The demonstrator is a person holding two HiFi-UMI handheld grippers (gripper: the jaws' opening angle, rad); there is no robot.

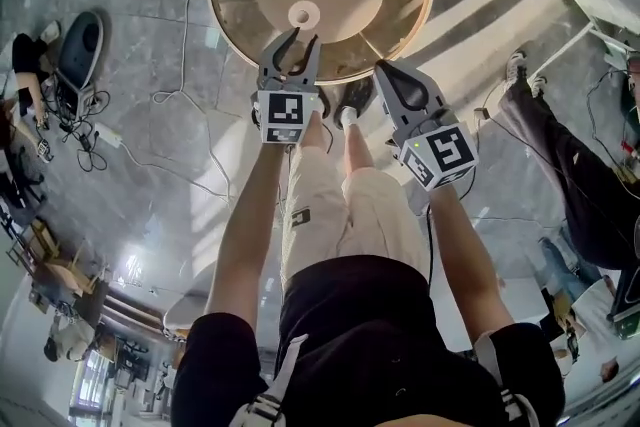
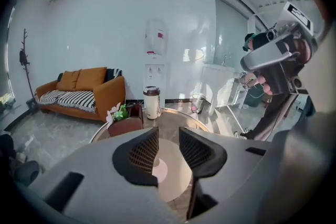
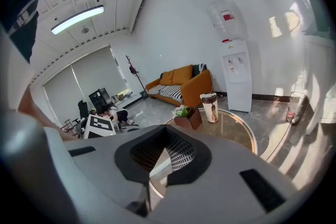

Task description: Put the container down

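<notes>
The container is a white cylinder with a brown lid. It stands upright at the far side of the round glass table, apart from both grippers, and shows in the right gripper view as well. My left gripper hovers over the table's near edge, its jaws open with nothing between them. My right gripper is just to its right at the table rim, jaws shut and empty.
A wooden box with flowers sits on the table left of the container. Behind the table are an orange sofa and a water dispenser. Another person stands at the right. Cables trail over the floor at the left.
</notes>
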